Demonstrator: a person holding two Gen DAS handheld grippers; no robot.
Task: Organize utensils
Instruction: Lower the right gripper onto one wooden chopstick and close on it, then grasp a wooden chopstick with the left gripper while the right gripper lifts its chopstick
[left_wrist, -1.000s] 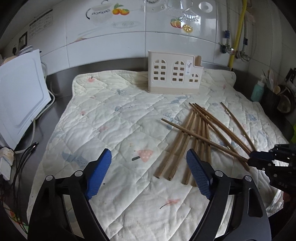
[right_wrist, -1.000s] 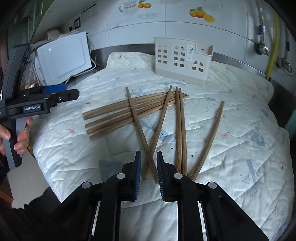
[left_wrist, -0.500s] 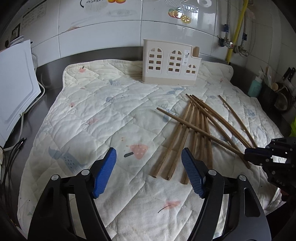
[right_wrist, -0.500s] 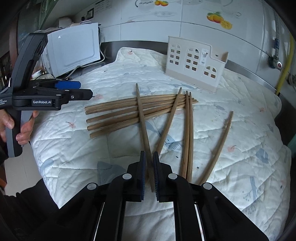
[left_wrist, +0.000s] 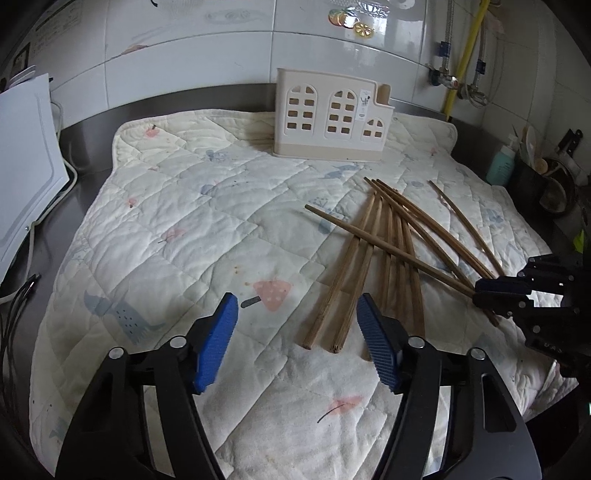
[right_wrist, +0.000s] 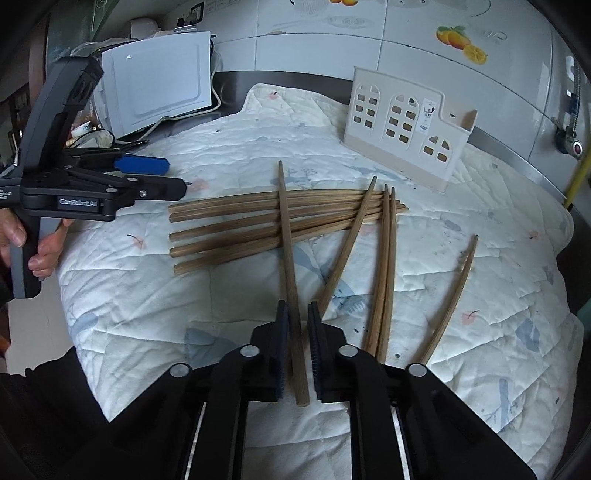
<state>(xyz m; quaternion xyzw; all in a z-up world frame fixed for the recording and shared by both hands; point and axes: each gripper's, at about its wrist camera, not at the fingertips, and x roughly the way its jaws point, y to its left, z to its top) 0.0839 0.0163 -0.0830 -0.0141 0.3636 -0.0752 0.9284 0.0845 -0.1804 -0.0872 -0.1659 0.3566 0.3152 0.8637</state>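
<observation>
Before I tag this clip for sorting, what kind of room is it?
Most likely a home kitchen counter: tiled wall with fruit stickers, a yellow gas pipe, and wooden chopsticks lying on a quilted mat near a utensil holder.

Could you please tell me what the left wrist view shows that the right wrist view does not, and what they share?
Only the left wrist view shows the teal bottle and the yellow pipe. Only the right wrist view shows the person's hand holding the left gripper, and the right gripper shut on one chopstick. Both show the cream utensil holder and the quilted mat.
</observation>
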